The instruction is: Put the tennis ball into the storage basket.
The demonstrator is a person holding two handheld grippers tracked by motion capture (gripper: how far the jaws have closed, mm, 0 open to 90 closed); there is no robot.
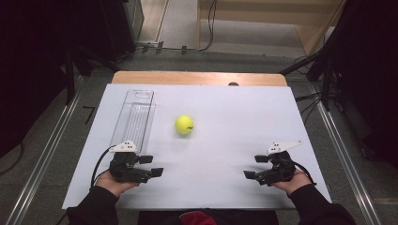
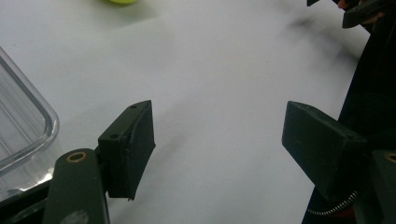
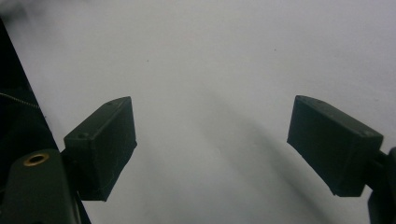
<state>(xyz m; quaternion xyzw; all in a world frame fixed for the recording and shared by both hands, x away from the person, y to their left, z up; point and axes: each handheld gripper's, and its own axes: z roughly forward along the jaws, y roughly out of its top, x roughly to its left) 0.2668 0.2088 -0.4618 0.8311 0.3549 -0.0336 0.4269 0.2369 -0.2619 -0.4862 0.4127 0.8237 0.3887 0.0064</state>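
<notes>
Resting on the white table cover (image 1: 234, 122), 1 yellow-green tennis ball (image 1: 184, 124) lies slightly left of the cover's middle, untouched and well apart from both tools; in the left gripper view a sliver of the ball (image 2: 122, 1) shows at the top edge. Just to its left in the high view lies 1 clear plastic tray (image 1: 139, 92), long and narrow, running from the far part of the cover toward the person, its near end close to the left gripper (image 1: 152, 165). The left gripper view shows a rounded corner of the tray (image 2: 28, 126) beside the left-hand jaw, apart from it. The left gripper (image 2: 217, 140) is released: its 2 black jaws stand wide apart over bare cover with nothing between them. The right gripper (image 1: 254, 167) sits near the cover's near right part, well apart from ball and tray; in its own view the right gripper (image 3: 212, 140) is likewise released, its 2 jaws spread over plain white surface. Both tools point inward toward each other, each carried low in 1 hand, the left hand (image 1: 110, 183) and the right hand (image 1: 291, 180) entering from the near edge in dark sleeves. A strip of wooden tabletop (image 1: 197, 78) shows beyond the cover's far edge.
</notes>
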